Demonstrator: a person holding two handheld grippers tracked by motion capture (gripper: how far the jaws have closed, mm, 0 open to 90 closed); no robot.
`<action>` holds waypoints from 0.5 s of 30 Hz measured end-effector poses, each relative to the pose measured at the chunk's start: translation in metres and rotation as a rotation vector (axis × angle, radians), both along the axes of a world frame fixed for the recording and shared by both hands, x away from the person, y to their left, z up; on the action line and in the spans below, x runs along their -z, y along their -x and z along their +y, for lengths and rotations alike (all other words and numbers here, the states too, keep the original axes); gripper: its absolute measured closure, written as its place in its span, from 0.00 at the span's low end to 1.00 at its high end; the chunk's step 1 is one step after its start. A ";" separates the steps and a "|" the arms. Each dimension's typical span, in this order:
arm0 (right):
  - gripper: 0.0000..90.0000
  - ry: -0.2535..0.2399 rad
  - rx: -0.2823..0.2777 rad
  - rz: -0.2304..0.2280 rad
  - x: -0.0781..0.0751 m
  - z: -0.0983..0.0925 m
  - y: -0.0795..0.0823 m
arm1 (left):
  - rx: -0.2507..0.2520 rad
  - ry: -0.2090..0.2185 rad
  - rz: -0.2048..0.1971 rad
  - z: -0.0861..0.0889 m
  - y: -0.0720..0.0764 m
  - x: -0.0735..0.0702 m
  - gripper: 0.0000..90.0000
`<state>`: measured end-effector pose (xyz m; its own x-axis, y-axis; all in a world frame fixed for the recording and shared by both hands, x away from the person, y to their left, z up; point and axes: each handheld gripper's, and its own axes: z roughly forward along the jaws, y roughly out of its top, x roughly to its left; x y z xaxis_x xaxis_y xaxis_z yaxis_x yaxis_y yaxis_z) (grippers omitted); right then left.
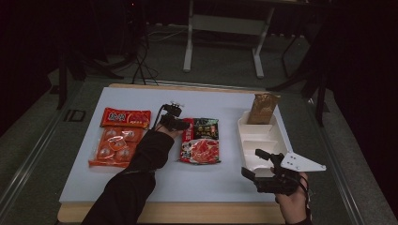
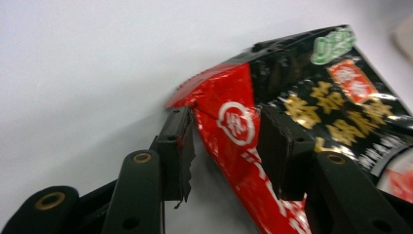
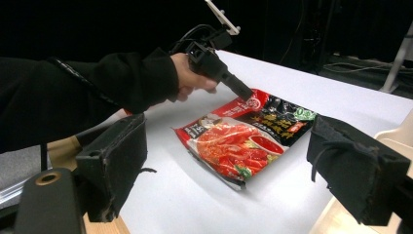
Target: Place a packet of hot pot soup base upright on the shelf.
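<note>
The left tool (image 2: 224, 146) is straddling the red-and-black glossy foil food packet's (image 1: 200, 139) raised corner, seemingly unclamped; it should be seating deeper before squeezing. The right tool (image 3: 234, 175) is waiting wide.

Dim room, brightly lit white tabletop — soft blur, glare on foil.

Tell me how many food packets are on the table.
3: an orange packet at left, a red-and-black packet in the middle, a brown packet standing in the white tray.

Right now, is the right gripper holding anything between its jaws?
No, the right gripper has its jaws wide apart, with just the white table between them.
</note>
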<state>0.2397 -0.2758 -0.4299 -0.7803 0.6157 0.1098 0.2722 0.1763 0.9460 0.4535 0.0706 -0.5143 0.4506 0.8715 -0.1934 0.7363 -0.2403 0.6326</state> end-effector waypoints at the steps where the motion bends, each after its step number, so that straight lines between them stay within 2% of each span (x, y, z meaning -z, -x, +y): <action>1: 0.16 0.000 0.000 -0.001 0.000 0.000 0.000 | -0.008 -0.001 -0.006 -0.001 -0.001 0.001 0.63; 4: 0.16 0.000 0.000 0.002 0.001 -0.001 0.000 | -0.008 -0.001 -0.010 -0.002 -0.004 0.003 0.63; 6: 0.16 -0.001 -0.003 0.003 0.001 -0.002 0.000 | -0.004 -0.021 -0.011 -0.003 -0.005 0.003 0.63; 9: 0.16 0.000 -0.002 0.001 0.001 -0.002 0.000 | -0.018 -0.027 -0.006 -0.005 -0.005 0.004 0.63; 11: 0.16 0.000 -0.002 0.001 0.000 -0.002 0.000 | -0.022 -0.042 -0.024 -0.006 -0.004 0.002 0.63; 13: 0.16 -0.001 -0.002 0.001 0.000 -0.002 0.000 | -0.022 -0.042 -0.024 -0.006 -0.004 0.002 0.63; 14: 0.16 -0.001 -0.003 0.001 0.000 -0.002 0.000 | -0.034 -0.050 -0.036 -0.006 -0.002 0.000 0.58; 15: 0.16 -0.001 -0.004 0.001 0.000 -0.002 0.000 | -0.042 -0.056 -0.042 -0.006 -0.002 0.000 0.58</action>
